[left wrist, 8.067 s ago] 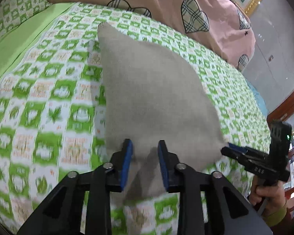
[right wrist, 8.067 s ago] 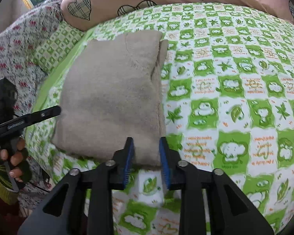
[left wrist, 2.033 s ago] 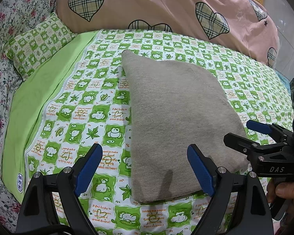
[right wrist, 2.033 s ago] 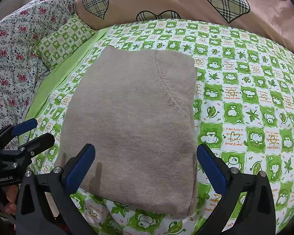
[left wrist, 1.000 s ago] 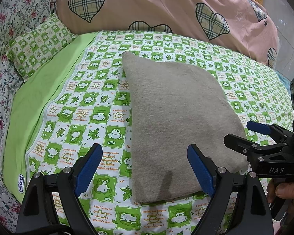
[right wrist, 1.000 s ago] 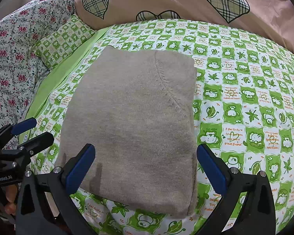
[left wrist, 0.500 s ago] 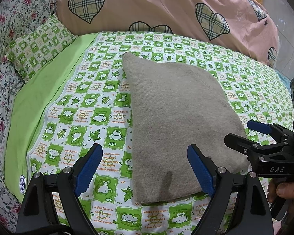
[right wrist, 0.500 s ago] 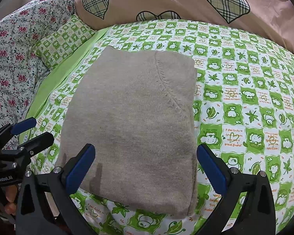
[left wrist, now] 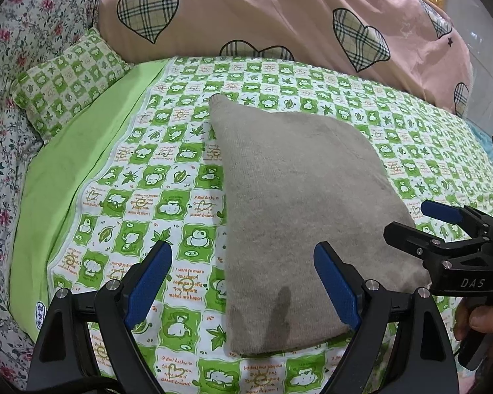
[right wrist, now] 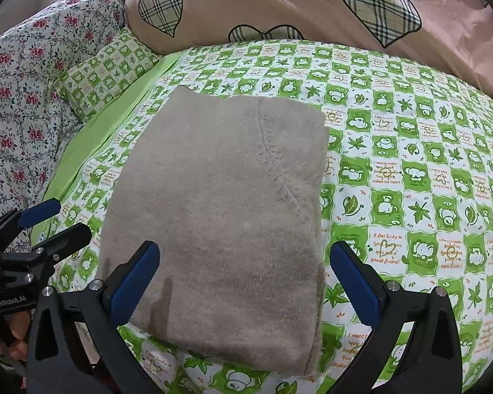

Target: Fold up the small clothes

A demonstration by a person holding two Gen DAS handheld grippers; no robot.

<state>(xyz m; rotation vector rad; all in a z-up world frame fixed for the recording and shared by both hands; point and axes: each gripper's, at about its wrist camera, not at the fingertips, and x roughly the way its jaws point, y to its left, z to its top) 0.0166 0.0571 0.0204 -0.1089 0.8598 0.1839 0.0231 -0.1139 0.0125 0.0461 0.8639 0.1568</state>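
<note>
Beige sweater (right wrist: pixel 220 216) sits folded flat on green bedsheet (left wrist: pixel 154 197). Left gripper (left wrist: pixel 243 282) and right gripper (right wrist: pixel 245 279) both wide open, holding nothing. Looks finished; next maybe set aside.

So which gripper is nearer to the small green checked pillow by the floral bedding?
Left. The left gripper is on the pillow's side of the folded beige knit garment; the right gripper is at the garment's opposite side, farther away.
</note>
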